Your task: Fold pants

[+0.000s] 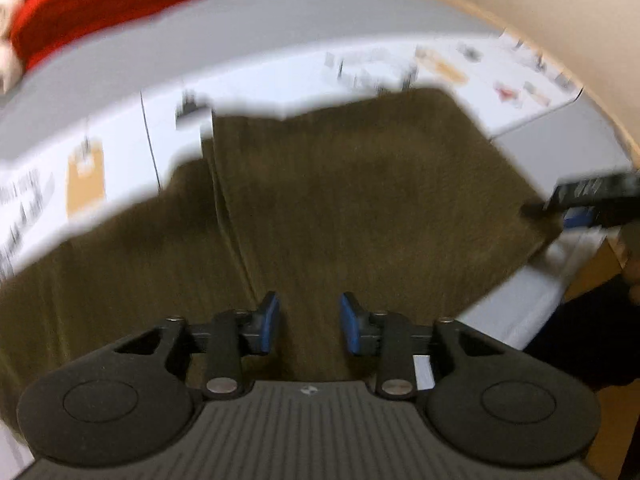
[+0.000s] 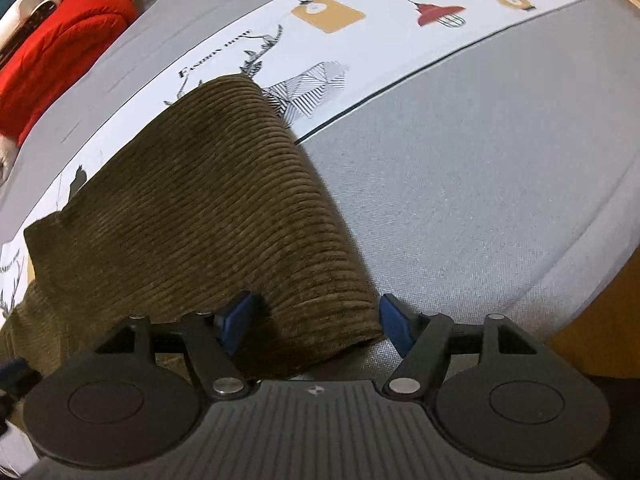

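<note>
The olive-brown corduroy pants [image 1: 320, 200] lie folded on the bed. In the left wrist view the image is blurred; my left gripper [image 1: 309, 326] is open above the pants, its blue pads apart with cloth showing between them. In the right wrist view the pants [image 2: 208, 216] form a raised fold running away from the camera. My right gripper [image 2: 316, 322] is open, its pads on either side of the fold's near end without pinching it. The right gripper [image 1: 592, 200] also shows at the right edge of the left wrist view, beside the pants' edge.
The bed has a grey cover [image 2: 480, 184] and a white printed sheet [image 2: 360, 40] with lamps and a deer drawing. A red padded jacket [image 2: 52, 60] lies at the far left, also in the left wrist view [image 1: 100, 4]. A wooden bed edge [image 2: 592, 328] is at right.
</note>
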`<state>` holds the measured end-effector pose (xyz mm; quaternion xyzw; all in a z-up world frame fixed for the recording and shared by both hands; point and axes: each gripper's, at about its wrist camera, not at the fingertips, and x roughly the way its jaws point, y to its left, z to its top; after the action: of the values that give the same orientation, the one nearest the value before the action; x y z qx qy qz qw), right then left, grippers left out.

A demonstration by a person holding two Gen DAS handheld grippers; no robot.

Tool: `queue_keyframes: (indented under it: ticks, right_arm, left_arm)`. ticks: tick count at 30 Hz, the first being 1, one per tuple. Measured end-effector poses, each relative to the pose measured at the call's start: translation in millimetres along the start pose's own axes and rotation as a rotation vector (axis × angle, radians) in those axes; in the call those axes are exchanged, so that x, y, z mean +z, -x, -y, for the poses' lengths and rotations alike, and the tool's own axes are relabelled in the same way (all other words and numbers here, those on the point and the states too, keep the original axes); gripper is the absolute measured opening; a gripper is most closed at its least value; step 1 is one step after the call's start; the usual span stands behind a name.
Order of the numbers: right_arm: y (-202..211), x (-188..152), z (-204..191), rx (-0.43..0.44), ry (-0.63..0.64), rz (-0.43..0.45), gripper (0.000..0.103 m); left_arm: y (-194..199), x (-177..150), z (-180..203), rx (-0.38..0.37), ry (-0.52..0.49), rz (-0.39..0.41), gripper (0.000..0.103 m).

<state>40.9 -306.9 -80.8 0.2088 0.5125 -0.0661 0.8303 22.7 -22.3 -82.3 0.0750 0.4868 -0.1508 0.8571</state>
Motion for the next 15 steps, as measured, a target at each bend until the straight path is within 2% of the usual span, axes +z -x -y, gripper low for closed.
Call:
queue_keyframes:
  ticks: [2,5,11,15]
  right_arm:
    - [1.7,-1.4,1.1,0.01,0.005,-0.001,0.071]
    - [1.8,-2.0,6.5,0.024,-0.02,-0.01,0.071]
    - [0.5,-2.0,5.6,0.015,-0.017,-0.004,0.071]
    - [-3.9,-2.9,3.3,0.01,-0.003,-0.013,0.074]
  left_arm:
    - [-13.6,-7.3,3.6,0.035,-0.03,-0.063,0.031]
    - [-11.0,-6.3,7.3,0.041,-0.061,-0.02,0.032]
    - [-1.6,-4.9,-6.0,0.018,-0.002,0.034,0.034]
    - [-1.9,-2.3,-4.9,0.032,-0.003,0.039,0.035]
